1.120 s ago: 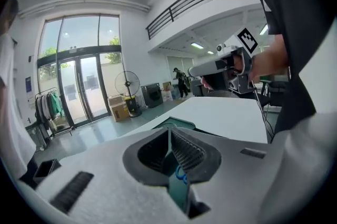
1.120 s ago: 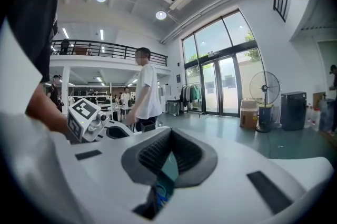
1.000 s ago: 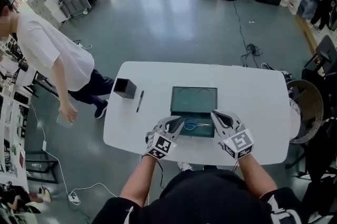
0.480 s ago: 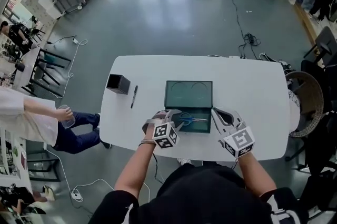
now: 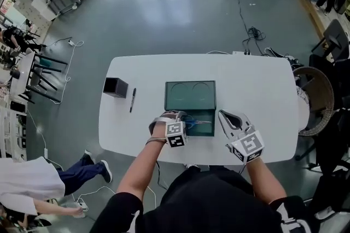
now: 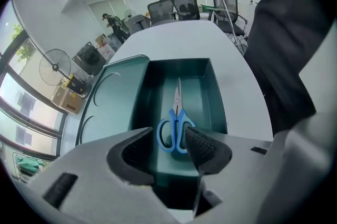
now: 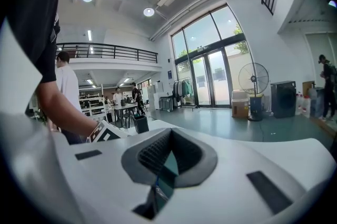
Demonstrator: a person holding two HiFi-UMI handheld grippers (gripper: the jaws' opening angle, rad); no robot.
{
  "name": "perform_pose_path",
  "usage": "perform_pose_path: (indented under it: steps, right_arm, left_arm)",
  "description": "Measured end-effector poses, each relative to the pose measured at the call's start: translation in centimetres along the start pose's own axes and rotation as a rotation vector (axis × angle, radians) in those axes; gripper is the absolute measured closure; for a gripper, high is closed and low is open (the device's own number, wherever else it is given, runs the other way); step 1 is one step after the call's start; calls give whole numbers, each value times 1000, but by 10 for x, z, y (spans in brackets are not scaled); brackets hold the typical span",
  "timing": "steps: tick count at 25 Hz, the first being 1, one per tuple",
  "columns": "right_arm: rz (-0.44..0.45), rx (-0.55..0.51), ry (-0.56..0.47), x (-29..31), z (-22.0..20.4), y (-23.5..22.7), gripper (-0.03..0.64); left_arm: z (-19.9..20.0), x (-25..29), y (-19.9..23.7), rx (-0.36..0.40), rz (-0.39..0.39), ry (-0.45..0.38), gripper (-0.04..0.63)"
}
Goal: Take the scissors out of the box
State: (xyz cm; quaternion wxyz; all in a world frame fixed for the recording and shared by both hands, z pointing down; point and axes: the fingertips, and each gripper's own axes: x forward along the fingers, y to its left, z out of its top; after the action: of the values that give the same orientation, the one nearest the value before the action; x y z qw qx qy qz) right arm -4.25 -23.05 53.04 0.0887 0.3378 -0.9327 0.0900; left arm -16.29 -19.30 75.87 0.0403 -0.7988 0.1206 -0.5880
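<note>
Left gripper view looks down into the open box (image 6: 217, 97), a dark teal case with its lid (image 6: 113, 99) folded back flat beside the tray. The scissors (image 6: 176, 124) lie flat on the tray's floor, roughly along its middle. They are small, with two bright blue oval handle loops and short, slim silver blades that are closed to a fine point. The handles are toward this camera and the blades point away, down the length of the tray. The inside of the lid bears two curved moulded outlines.

The left gripper (image 6: 169, 147) hangs over the handle end of the scissors. Its jaws have just been opening and now stand wide, with the blue loops showing in the gap between the dark ribbed pads (image 6: 202, 145). The right-hand loop is partly covered by one pad, and neither pad presses on the scissors.

In the head view the box (image 5: 169, 96) sits mid-table on the white table (image 5: 262, 89), with the tray on the side nearer the person. The scissors (image 5: 198, 122) lie across the tray, handles at the left gripper (image 5: 176, 118) and blades toward the right gripper (image 5: 223, 115). The right gripper is held just beside the tray's right end. In the right gripper view its jaws (image 7: 169, 138) are drawn together at the tips and hold nothing; only a sliver of teal shows through the slit below.

A black pen (image 5: 132, 100) and a black square holder (image 5: 115, 87) lie well apart from the box, toward the table's left end.
</note>
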Motion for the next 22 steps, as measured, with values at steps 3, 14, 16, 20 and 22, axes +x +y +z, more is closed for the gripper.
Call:
perform_pose_path:
  steps: [3, 14, 16, 20, 22]
  right_arm:
    - [-10, 7, 4, -1, -3, -4, 612]
    - [-46, 24, 10, -12, -10, -12, 612]
    - [-49, 27, 12, -14, -11, -12, 612]
    - [-53, 34, 11, -18, -13, -13, 612]
    - [-53, 34, 8, -19, -13, -13, 612]
  left_arm:
    - [-3, 9, 1, 18, -17, 28, 397]
    - [-5, 32, -14, 41, -131, 87, 419]
    - [-5, 32, -16, 38, -146, 90, 428]
    - [-4, 33, -20, 24, -187, 93, 443]
    - [-3, 34, -23, 25, -206, 95, 478]
